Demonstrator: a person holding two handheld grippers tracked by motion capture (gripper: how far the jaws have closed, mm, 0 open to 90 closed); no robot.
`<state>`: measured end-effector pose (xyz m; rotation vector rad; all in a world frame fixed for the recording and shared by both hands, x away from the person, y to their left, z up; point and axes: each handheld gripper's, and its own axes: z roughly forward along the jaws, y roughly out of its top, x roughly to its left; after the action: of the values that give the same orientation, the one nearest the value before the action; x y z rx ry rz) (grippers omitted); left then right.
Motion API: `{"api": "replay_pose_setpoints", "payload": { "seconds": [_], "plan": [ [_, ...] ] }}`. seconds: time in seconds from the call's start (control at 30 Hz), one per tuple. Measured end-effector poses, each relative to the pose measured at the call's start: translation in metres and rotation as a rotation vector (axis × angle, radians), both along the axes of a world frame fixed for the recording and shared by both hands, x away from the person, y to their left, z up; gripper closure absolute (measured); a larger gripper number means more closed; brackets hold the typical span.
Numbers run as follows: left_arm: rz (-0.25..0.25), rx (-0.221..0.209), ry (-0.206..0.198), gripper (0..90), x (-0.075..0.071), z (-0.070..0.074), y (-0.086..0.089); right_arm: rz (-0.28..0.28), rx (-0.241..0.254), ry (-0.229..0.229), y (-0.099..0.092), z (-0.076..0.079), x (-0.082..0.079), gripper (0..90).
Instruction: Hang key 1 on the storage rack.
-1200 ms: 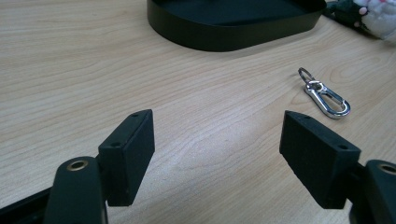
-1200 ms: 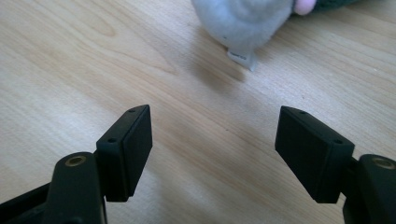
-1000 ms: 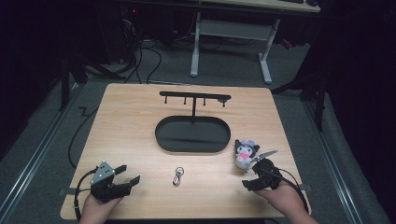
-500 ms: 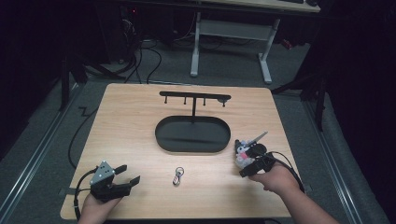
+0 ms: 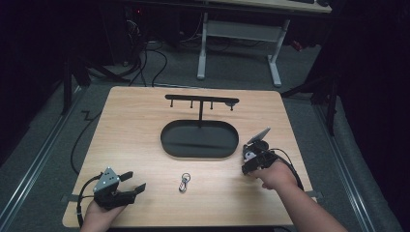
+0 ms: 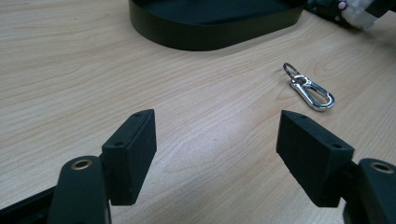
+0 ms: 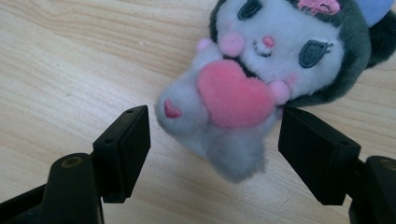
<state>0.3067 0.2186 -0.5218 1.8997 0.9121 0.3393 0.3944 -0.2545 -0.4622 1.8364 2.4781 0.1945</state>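
Right claw (image 7: pixel 215 135) spread wide around the plush toy (image 7: pixel 261 70), jaws standing either side of its grey body and not yet touching it, so placed to close on the soft middle below the pink heart rather than on the head. Plush toy lying face-up on the desk (image 5: pixel 145 140), just off the right end of the oval black tray (image 5: pixel 199 138), mostly hidden in the high view beneath the right claw (image 5: pixel 251 157) bent down over it. Judged as the approach before a pinch: claw squared to the toy, closing being the move left. Soft and squashy by the look of it, likely to give under the jaws, so a grip low on the body may slip toward the legs. Left claw (image 6: pixel 217 140) likewise open and holding nothing, resting low near the desk's front edge, well to the left and front of the tray, seemingly parked to keep clear. Keyring clip (image 5: pixel 184 182) lying loose on the desk in front of the tray, between the two claws, untouched. Hook stand (image 5: pixel 201 102) rising from the tray's back, pegs bare, perhaps the place meant for hanging things
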Motion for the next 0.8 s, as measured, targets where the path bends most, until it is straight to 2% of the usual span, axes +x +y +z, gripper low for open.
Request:
{"api": "replay_pose_setpoints", "payload": {
  "seconds": [0.13,0.17,0.27,0.53,0.8],
  "plan": [
    [-0.008,0.003,-0.001,29.9,-0.001,0.000,-0.001,-0.026,-0.012,0.000,-0.002,-0.001,0.003,28.9],
    [-0.011,0.005,-0.002,30.0,-0.001,0.000,-0.001,-0.038,0.006,-0.009,-0.007,-0.001,0.002,31.4],
    [-0.014,0.005,0.000,30.1,-0.001,0.000,-0.001,-0.051,0.016,-0.001,-0.014,-0.001,-0.001,34.3],
    [-0.022,0.014,0.000,30.2,-0.001,-0.001,-0.003,-0.032,0.004,-0.023,-0.030,0.003,-0.010,40.9],
    [-0.017,0.008,0.005,30.3,-0.001,-0.001,-0.002,-0.019,-0.015,-0.030,-0.039,0.005,-0.011,46.4]
  ]
}}
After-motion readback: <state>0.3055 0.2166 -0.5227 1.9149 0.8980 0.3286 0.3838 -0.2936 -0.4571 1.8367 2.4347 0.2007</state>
